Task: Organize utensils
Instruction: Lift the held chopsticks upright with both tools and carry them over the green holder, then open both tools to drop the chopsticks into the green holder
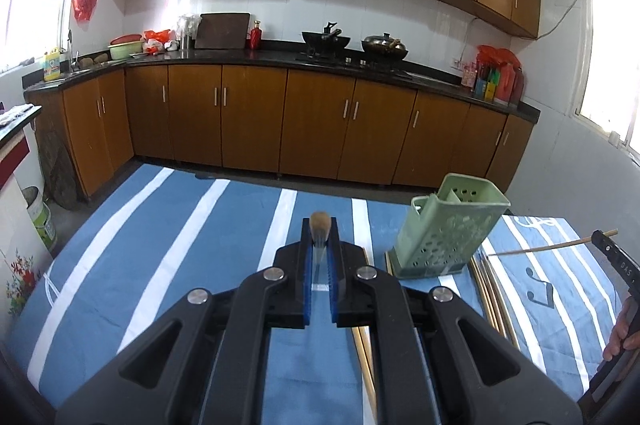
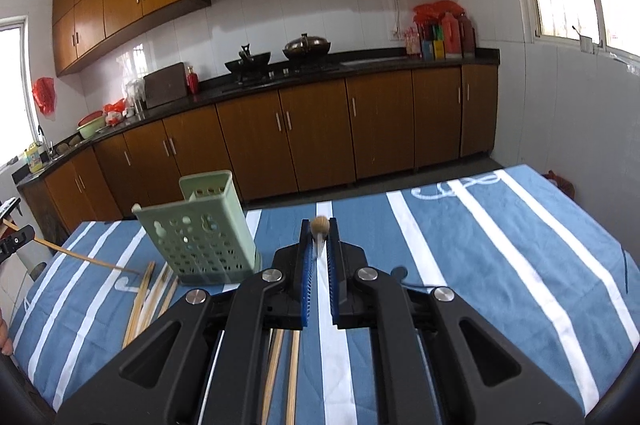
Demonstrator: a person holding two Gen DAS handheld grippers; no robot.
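Note:
My left gripper point(image 1: 319, 229) is shut on a wooden chopstick point(image 1: 319, 219), seen end-on between its blue pads. My right gripper point(image 2: 319, 229) is likewise shut on a second chopstick point(image 2: 319, 223). Both hang above the blue striped tablecloth point(image 1: 180, 245). A pale green perforated utensil holder point(image 1: 448, 225) stands upright on the cloth, to the right of my left gripper and to the left of my right one point(image 2: 200, 225). Several loose chopsticks point(image 2: 146, 299) lie on the cloth beside the holder. Each wrist view catches the other gripper's tip at its edge, with its chopstick point(image 1: 540, 249) slanting down.
Brown kitchen cabinets point(image 1: 280, 121) and a dark counter with woks point(image 1: 326, 39) run behind the table. A white unit with a flower decal point(image 1: 16, 245) and a bucket point(image 1: 40, 221) stand at the left. A hand point(image 1: 620, 337) shows at the right edge.

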